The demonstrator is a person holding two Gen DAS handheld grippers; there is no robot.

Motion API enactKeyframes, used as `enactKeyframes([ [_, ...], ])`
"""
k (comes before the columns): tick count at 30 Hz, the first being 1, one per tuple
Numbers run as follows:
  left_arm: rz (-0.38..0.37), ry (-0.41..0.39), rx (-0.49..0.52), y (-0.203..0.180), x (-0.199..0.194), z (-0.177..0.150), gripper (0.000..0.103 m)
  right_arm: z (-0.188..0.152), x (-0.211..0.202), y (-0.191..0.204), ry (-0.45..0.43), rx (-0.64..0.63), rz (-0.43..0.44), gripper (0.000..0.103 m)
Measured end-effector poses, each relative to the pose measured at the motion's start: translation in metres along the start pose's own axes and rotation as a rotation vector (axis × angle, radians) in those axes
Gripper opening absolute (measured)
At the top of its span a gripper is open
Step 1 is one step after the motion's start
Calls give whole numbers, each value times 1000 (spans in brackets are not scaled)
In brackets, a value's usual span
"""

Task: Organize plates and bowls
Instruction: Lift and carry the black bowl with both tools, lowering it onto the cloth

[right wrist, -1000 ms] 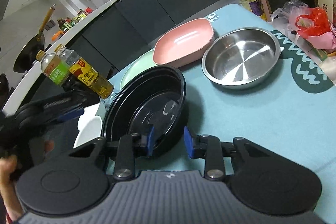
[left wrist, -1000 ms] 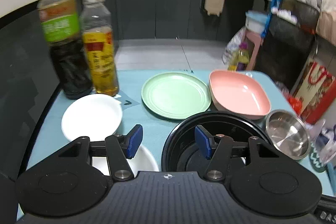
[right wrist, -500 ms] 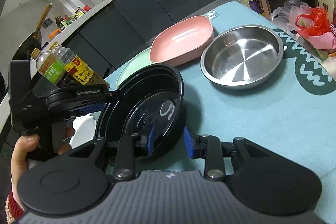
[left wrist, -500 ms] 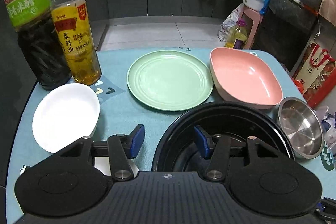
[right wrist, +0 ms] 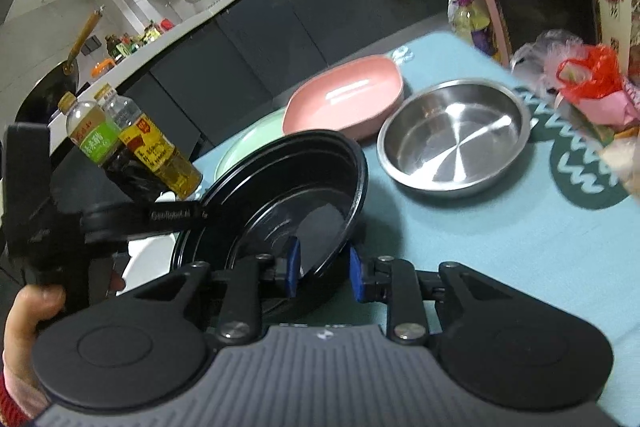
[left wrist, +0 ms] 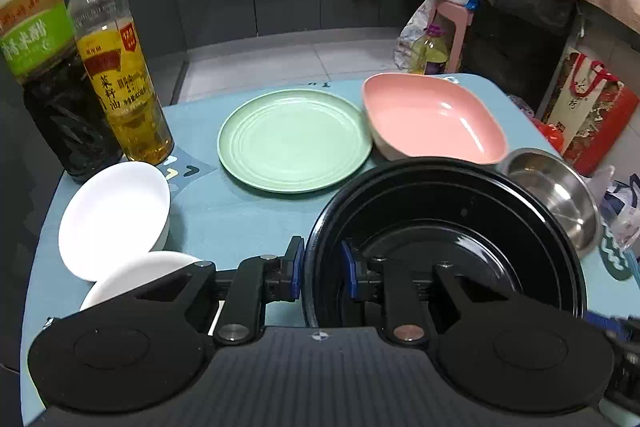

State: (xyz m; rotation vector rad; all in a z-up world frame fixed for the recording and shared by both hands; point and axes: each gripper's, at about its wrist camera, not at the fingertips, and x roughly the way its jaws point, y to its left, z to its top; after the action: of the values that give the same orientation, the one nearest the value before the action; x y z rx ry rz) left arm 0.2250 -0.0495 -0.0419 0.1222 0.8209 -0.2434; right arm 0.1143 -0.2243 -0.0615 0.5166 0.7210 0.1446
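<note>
A large black bowl [left wrist: 448, 227] [right wrist: 280, 187] stands tilted over the blue table between both grippers. My left gripper [left wrist: 322, 269] is closing, and its blue pads pinch the bowl's near left rim. In the right wrist view the left gripper [right wrist: 192, 215] reaches that rim from the left, with a hand [right wrist: 28, 311] on its handle. My right gripper [right wrist: 324, 269] is also closing, with the bowl's near rim between its pads. On the table lie a green plate [left wrist: 294, 139], a pink bowl [left wrist: 432, 119] [right wrist: 344, 103], a steel bowl [left wrist: 552, 195] [right wrist: 452, 139] and two white bowls [left wrist: 114, 215].
Two tall bottles [left wrist: 120, 67] [right wrist: 152, 151] stand at the table's far left corner, behind the white bowls. Plastic bags [right wrist: 588, 83] and a dark green mat [right wrist: 588, 171] sit at the right edge. Beyond the table are the floor and dark cabinets.
The left gripper has come forward and down to the black bowl, and its wide-open jaws have closed on the rim. The right gripper has stayed on the bowl and narrowed a little.
</note>
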Motion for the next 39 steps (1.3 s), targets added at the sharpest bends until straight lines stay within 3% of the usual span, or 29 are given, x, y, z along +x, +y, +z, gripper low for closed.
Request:
enactKeyframes([
  [9, -19, -62, 19, -7, -46, -25, 19, -8, -26, 5, -47, -19, -12, 18],
  [22, -24, -137, -28, 0, -113, -76, 19, -30, -55, 23, -39, -60, 13, 18],
  [39, -23, -114, -96, 12, -157, -147, 19, -73, -72, 36, 27, -131, 42, 20],
])
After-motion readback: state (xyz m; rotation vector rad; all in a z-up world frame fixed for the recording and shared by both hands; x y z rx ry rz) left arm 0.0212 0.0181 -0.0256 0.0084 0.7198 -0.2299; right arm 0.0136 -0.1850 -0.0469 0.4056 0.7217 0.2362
